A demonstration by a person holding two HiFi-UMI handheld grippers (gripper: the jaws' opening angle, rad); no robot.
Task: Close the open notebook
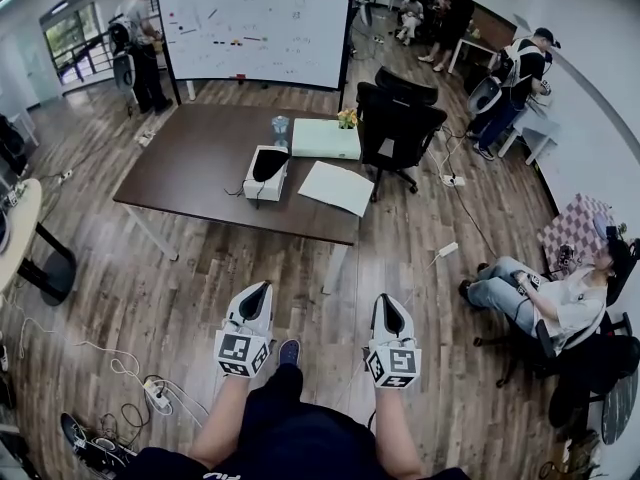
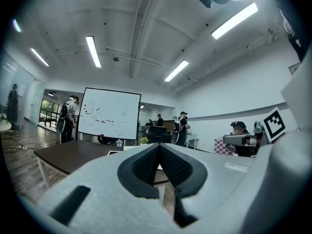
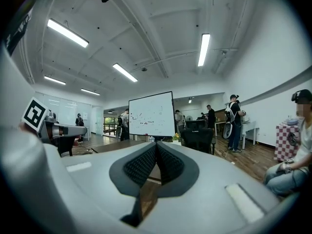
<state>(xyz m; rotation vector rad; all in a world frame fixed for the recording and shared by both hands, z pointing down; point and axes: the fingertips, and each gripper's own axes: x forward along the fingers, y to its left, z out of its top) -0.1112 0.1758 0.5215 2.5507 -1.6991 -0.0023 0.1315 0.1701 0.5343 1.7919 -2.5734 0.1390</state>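
The open notebook [image 1: 336, 187] lies flat, white pages up, near the front right corner of the dark brown table [image 1: 200, 163]. It is far ahead of me, across a stretch of wood floor. My left gripper [image 1: 264, 287] and right gripper [image 1: 384, 299] are held close to my body, side by side, pointing toward the table. In the left gripper view the left gripper [image 2: 159, 146] has its pads pressed together at the tip with nothing between them. The right gripper [image 3: 156, 144] looks the same in the right gripper view. Neither touches anything.
On the table stand a white box with a black item [image 1: 266, 173], a pale green box [image 1: 326, 138], a cup [image 1: 281, 128] and flowers [image 1: 347, 118]. A black office chair [image 1: 400, 123] stands behind the table, a whiteboard [image 1: 255, 23] beyond. A seated person [image 1: 545, 303] is at right, cables [image 1: 150, 393] at left.
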